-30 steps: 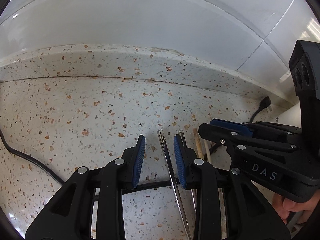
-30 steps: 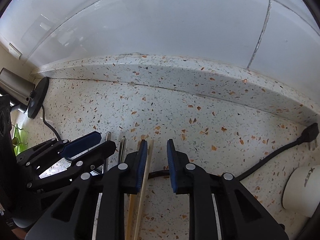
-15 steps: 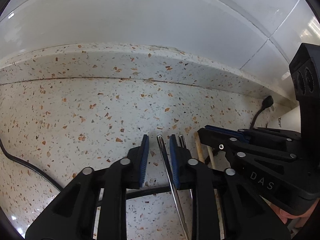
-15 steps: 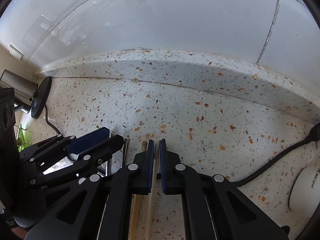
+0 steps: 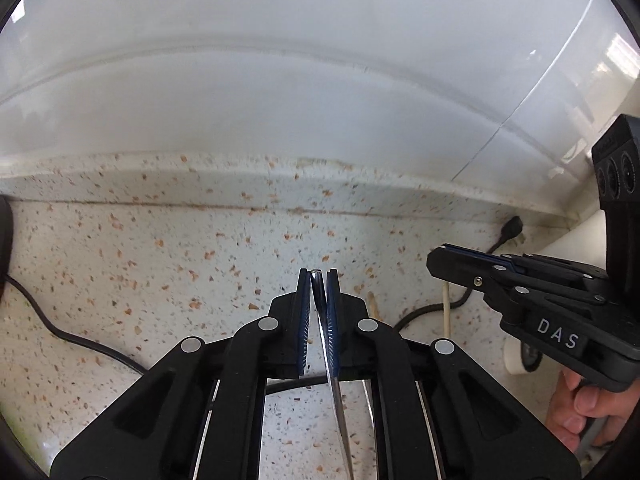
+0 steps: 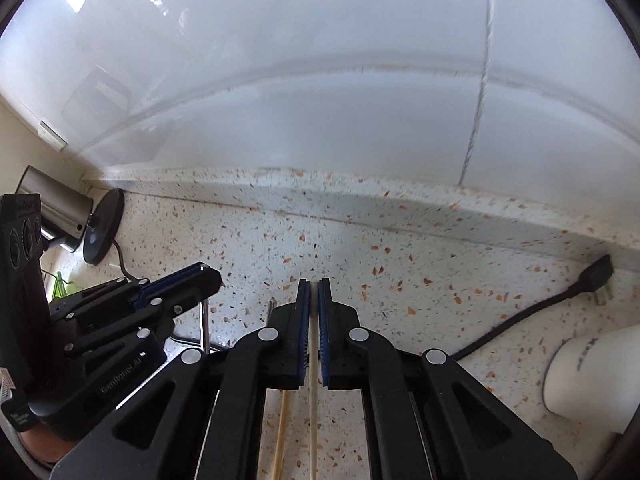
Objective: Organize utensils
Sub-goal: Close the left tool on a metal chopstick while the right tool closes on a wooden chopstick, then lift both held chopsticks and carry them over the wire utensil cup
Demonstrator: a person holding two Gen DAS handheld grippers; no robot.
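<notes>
I have my left gripper [image 5: 319,280] clamped on a metal chopstick [image 5: 334,380] and my right gripper [image 6: 314,286] clamped on a wooden chopstick [image 6: 313,400], both over the speckled counter [image 6: 360,248]. I judge sorting barely begun: another wooden chopstick [image 6: 282,428] lies below, and no holder is in view

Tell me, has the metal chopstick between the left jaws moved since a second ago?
Yes. The metal chopstick, now clamped in the just-closed jaws, has lifted off the speckled counter, with the wall filling more of the view.
</notes>
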